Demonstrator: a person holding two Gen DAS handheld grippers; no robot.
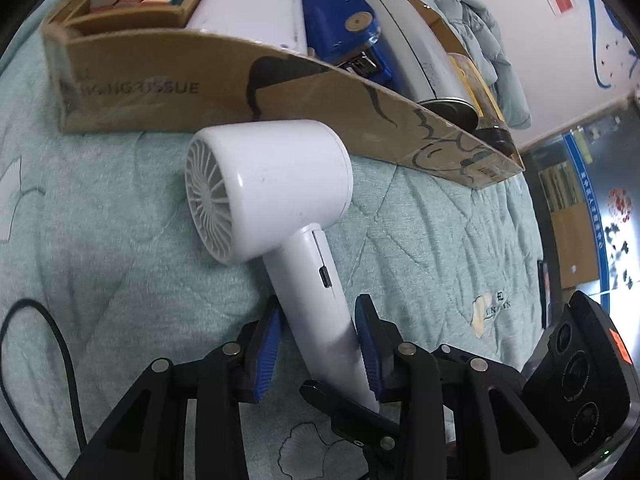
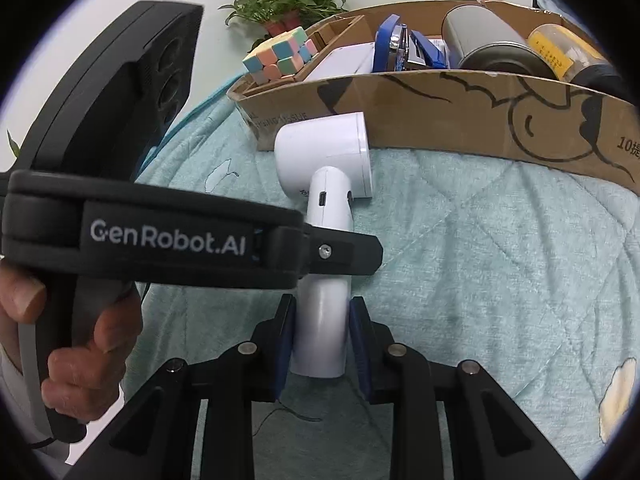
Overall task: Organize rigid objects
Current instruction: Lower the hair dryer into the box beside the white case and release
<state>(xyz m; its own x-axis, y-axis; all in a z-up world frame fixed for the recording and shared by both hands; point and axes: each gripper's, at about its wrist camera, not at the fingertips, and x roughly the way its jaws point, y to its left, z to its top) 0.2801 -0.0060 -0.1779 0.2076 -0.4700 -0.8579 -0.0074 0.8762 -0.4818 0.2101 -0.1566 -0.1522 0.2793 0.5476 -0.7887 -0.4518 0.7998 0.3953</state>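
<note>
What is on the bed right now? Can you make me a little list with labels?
surface: green quilt
main thing: white hair dryer, lying outside the box
left gripper: closed on the dryer's handle
right gripper: at the handle's end, pads against it
box: cardboard box behind the dryer
in the box: pastel cube, blue stapler, metal can

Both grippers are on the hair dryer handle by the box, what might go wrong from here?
1. The left gripper and right gripper crowd the same handle, so their fingers may collide or twist the white hair dryer.
2. All the weight sits in the head, so it may swing when lifted.
3. The cardboard box already looks packed, so the dryer could catch on its wall.
</note>
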